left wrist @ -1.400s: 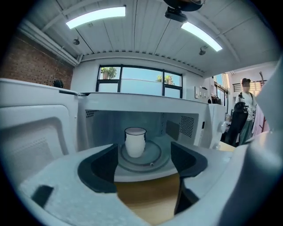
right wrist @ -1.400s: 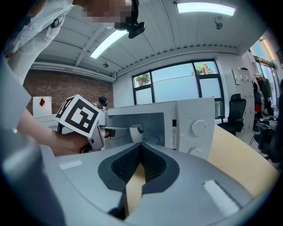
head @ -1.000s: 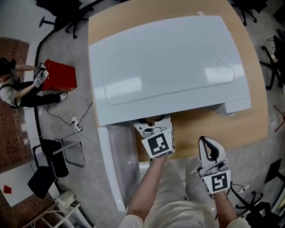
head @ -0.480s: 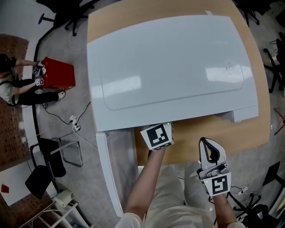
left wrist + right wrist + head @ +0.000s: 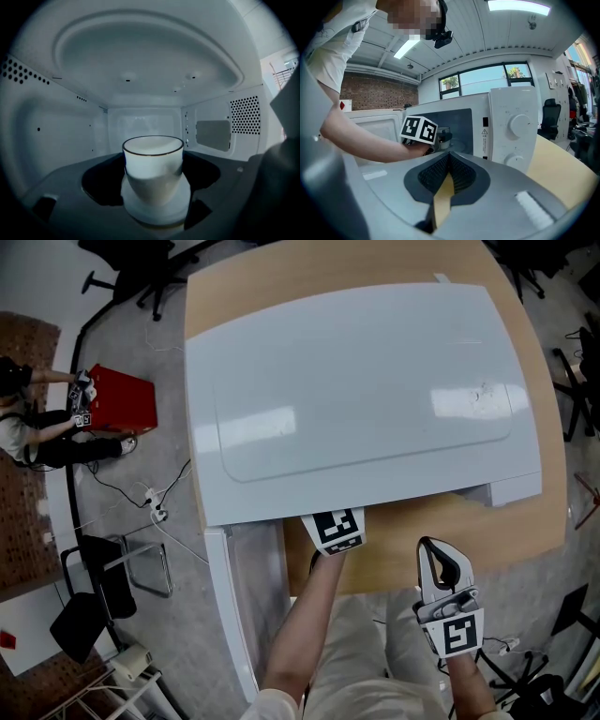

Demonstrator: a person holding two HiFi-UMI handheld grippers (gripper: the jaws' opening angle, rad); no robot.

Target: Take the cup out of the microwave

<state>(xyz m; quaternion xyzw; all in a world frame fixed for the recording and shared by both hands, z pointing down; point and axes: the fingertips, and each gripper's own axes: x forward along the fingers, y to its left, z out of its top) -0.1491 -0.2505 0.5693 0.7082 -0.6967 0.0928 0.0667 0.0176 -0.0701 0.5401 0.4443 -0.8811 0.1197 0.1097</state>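
A white cup (image 5: 152,166) with a dark rim stands upright on the floor of the white microwave (image 5: 356,390). My left gripper (image 5: 152,187) reaches into the cavity. Its dark jaws flank the cup on both sides and are closing, with gaps still showing between them and the cup. From above only its marker cube (image 5: 333,529) sticks out under the microwave's top edge. In the right gripper view this cube (image 5: 419,130) sits in the oven's mouth. My right gripper (image 5: 439,563) hangs over the table's front edge, shut and holding nothing.
The microwave door (image 5: 234,596) stands swung open at the left. Two knobs (image 5: 518,126) are on its control panel at the right. The wooden table (image 5: 525,531) shows around the oven. A person with a red box (image 5: 122,399) sits on the floor far left, near a chair (image 5: 112,587).
My left gripper has pushed deeper into the microwave, so less of its cube shows from above. The right gripper has stayed where it was.
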